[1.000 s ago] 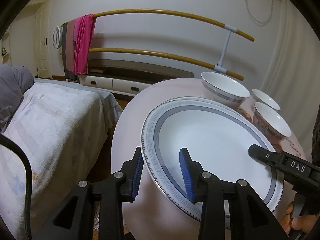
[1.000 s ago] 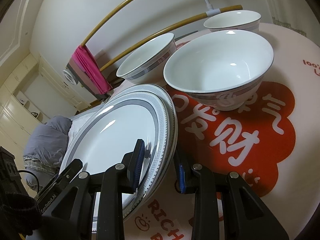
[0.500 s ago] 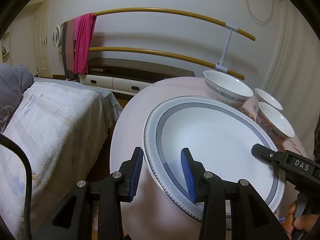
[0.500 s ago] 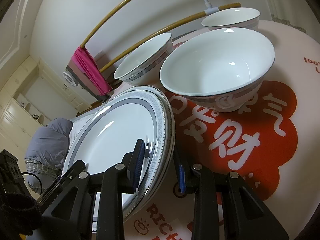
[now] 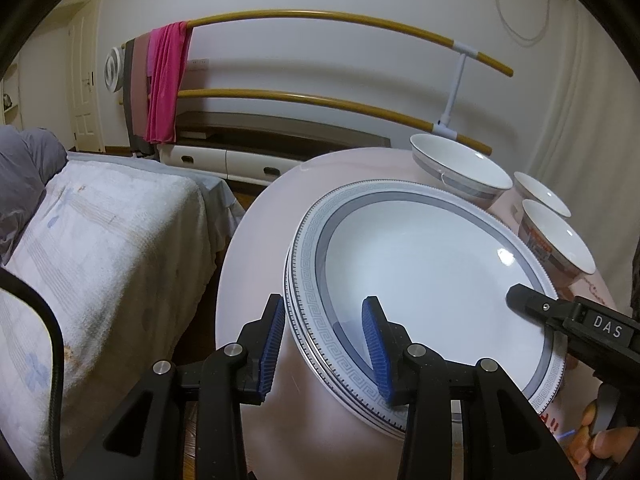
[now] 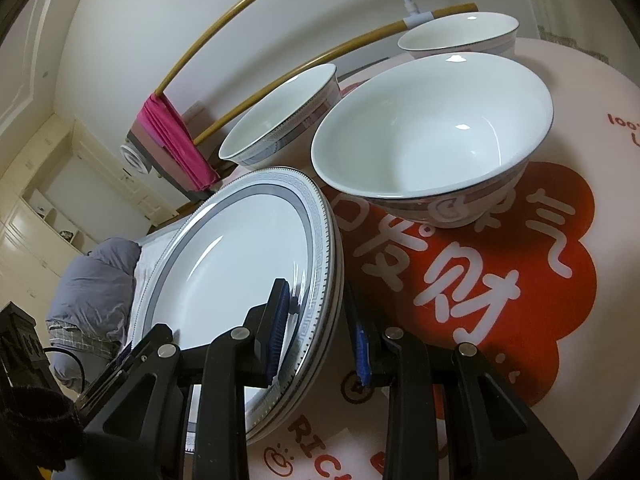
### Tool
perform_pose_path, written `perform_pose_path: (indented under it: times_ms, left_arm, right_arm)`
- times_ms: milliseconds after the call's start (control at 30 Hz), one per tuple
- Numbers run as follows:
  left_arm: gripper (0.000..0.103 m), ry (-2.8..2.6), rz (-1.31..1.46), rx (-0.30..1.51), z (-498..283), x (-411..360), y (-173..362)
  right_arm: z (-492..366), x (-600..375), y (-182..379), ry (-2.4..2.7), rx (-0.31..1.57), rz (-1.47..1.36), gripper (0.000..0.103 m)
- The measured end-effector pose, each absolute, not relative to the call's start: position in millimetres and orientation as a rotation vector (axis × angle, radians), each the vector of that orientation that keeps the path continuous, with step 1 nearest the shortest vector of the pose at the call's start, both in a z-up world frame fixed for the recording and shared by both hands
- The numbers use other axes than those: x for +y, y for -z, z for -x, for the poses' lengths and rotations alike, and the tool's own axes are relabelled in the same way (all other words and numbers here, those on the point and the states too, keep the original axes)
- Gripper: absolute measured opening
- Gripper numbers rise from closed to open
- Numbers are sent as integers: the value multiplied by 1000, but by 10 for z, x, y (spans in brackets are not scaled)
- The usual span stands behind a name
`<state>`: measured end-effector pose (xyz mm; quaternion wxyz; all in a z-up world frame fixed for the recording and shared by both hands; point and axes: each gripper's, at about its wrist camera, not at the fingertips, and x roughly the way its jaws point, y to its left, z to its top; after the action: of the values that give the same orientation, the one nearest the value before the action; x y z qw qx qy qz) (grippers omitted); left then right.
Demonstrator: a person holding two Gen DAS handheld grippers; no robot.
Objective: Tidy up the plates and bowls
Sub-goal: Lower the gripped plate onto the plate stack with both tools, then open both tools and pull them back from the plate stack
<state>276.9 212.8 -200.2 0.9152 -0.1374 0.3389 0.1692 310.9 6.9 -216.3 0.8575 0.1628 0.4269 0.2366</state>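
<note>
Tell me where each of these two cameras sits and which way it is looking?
Left wrist view: sits on the left gripper, looks down along its jaws at the stacked grey-rimmed white plates; the right gripper and fingers show.
Right wrist view: sits on the right gripper, whose jaws straddle the plates' rim; a dark sleeve shows.
Both share the plates, three white bowls and pink cloth.
</note>
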Motion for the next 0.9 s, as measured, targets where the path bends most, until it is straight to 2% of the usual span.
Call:
perform_pose_path:
  times_ms: [400,800,900]
  left_arm:
    - [36,-364,266,686,-2723,2064,1925]
    - [66,-337,219,635,-2378,1655,1568]
    - [70,-316,205,617,-2260,1492,1442]
  right_arm:
    - [-3042,127,2073,-464,886,-291,32]
    - [-2709,52,1765,-443,845,-254,40]
    - [-2613,-22,1685,-440,834,-252,48]
